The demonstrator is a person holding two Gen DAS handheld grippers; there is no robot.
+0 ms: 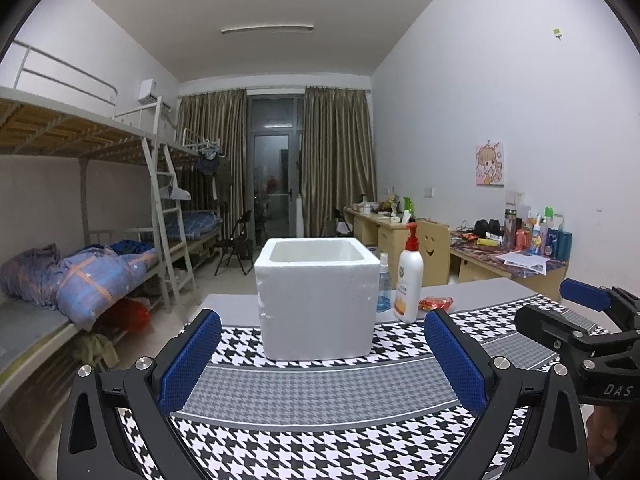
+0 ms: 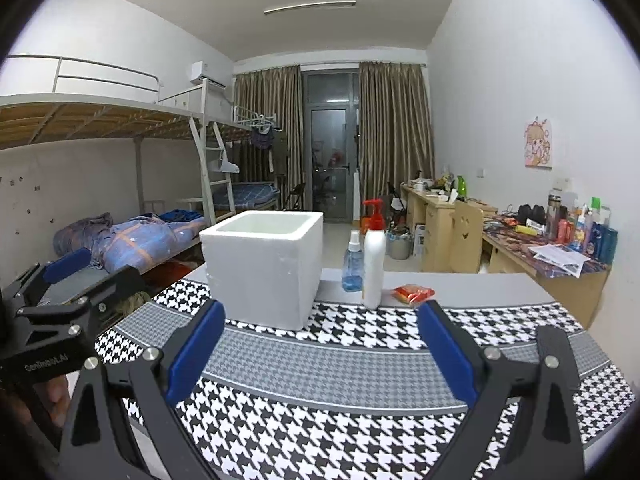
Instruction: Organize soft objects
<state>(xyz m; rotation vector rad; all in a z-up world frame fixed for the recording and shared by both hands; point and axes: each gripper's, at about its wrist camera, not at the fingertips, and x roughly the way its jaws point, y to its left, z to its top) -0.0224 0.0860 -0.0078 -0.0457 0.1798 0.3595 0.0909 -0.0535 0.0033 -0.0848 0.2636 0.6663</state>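
Note:
A white foam box (image 1: 316,300) stands open-topped on a houndstooth cloth (image 1: 320,432); it also shows in the right wrist view (image 2: 264,268). A small red-orange soft packet (image 1: 436,303) lies right of it, behind a white pump bottle (image 1: 409,280), and shows in the right wrist view (image 2: 413,293). My left gripper (image 1: 322,360) is open and empty, in front of the box. My right gripper (image 2: 320,356) is open and empty, in front of the box and bottles. Each gripper shows at the edge of the other's view.
A blue spray bottle (image 2: 353,262) stands beside the pump bottle (image 2: 374,256). The grey table (image 2: 480,286) extends behind the cloth. Bunk beds (image 1: 80,272) stand at the left, cluttered desks (image 1: 520,260) along the right wall.

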